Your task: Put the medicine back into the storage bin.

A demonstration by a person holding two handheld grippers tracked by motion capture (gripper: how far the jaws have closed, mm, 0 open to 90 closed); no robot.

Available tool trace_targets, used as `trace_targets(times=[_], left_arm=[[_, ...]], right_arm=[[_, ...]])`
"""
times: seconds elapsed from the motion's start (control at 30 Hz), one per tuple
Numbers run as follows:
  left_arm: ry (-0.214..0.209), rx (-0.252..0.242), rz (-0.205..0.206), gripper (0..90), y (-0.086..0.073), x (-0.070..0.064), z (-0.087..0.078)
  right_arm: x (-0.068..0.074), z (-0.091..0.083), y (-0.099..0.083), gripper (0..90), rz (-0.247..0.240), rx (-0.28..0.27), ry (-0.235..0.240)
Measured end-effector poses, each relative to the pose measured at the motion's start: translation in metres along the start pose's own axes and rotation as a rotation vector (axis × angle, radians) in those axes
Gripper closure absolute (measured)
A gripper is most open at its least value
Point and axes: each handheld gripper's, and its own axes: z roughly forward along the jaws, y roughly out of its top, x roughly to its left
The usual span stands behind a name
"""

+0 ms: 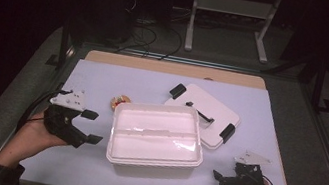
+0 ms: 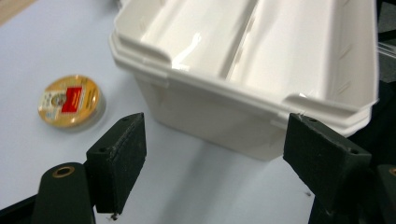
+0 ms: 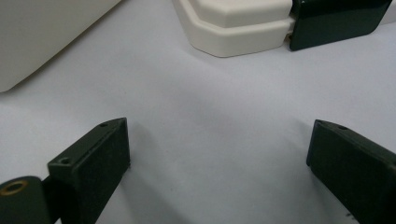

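My left gripper (image 1: 91,126) gapes empty just left of the white tub (image 1: 157,137); its view reveals the small tin's (image 2: 70,101) label. My right gripper (image 1: 219,175), also spread, sits right of the tub, its view catching the lid (image 3: 238,21).

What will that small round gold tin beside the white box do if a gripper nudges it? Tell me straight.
The tin lies flat on its broad face, so it will probably slide across the sheet rather than roll. It looks low and shallow, hence unlikely to tip. Its smooth rim may slip between the left gripper pads.
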Motion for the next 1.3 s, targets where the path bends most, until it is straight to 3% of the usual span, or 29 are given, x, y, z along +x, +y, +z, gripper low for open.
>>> trace_targets(times=[0.43,0.67,1.0,1.17,1.23,1.3], left_arm=[[-0.018,0.003,0.07,22.1,0.039,-0.003,0.002],[-0.044,0.02,0.125,24.4,0.064,-0.007,0.012],[-0.058,0.05,0.177,39.0,0.086,-0.01,0.03],[-0.082,0.098,0.168,43.6,0.099,-0.009,0.041],[-0.089,0.124,0.192,45.9,0.105,-0.008,0.045],[-0.093,0.127,0.187,47.4,0.107,-0.009,0.048]], right_arm=[[0.0,0.0,0.0,5.5,0.001,0.0,0.001],[0.0,0.0,0.0,5.5,0.002,0.0,0.002],[0.0,0.0,0.0,5.5,0.002,-0.001,0.004],[-0.001,0.0,0.0,5.5,0.003,-0.002,0.004],[-0.001,0.0,0.0,5.5,0.004,-0.002,0.004],[-0.001,0.0,0.0,5.5,0.004,-0.002,0.005]])
